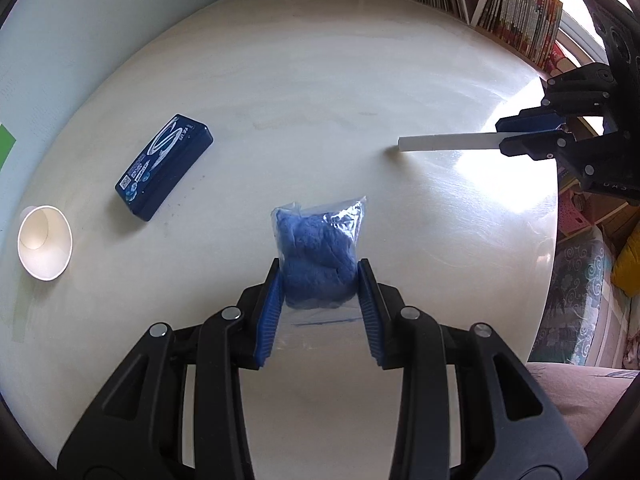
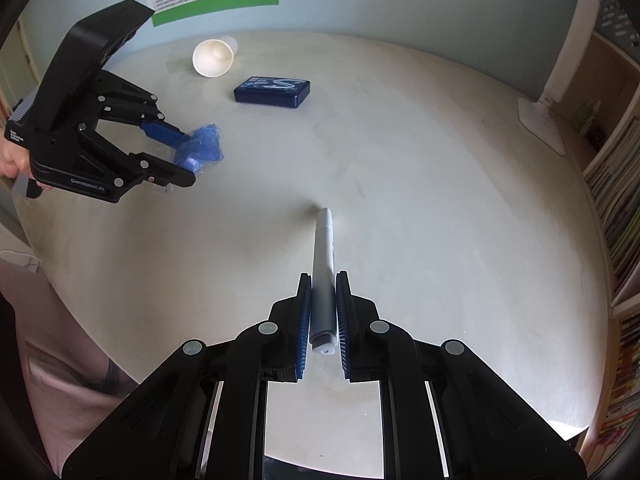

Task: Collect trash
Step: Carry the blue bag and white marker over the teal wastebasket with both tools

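A clear plastic bag of crumpled blue material [image 1: 318, 254] is pinched between the blue pads of my left gripper [image 1: 319, 268], held just above the white round table [image 1: 320, 92]. The same bag [image 2: 202, 146] shows in the right wrist view, in the left gripper [image 2: 176, 156] at the left. My right gripper [image 2: 323, 280] is shut on a white marker pen [image 2: 324, 264], whose far tip points down to the tabletop. In the left wrist view that pen [image 1: 448, 143] sticks out leftward from the right gripper [image 1: 502, 136].
A dark blue flat box [image 1: 164, 166] and a white paper cup on its side [image 1: 45, 242] lie on the table's left part. A white lamp base [image 2: 540, 122] stands near the far edge. Bookshelves [image 1: 516, 12] stand beyond the table. A hand [image 2: 10, 160] holds the left gripper.
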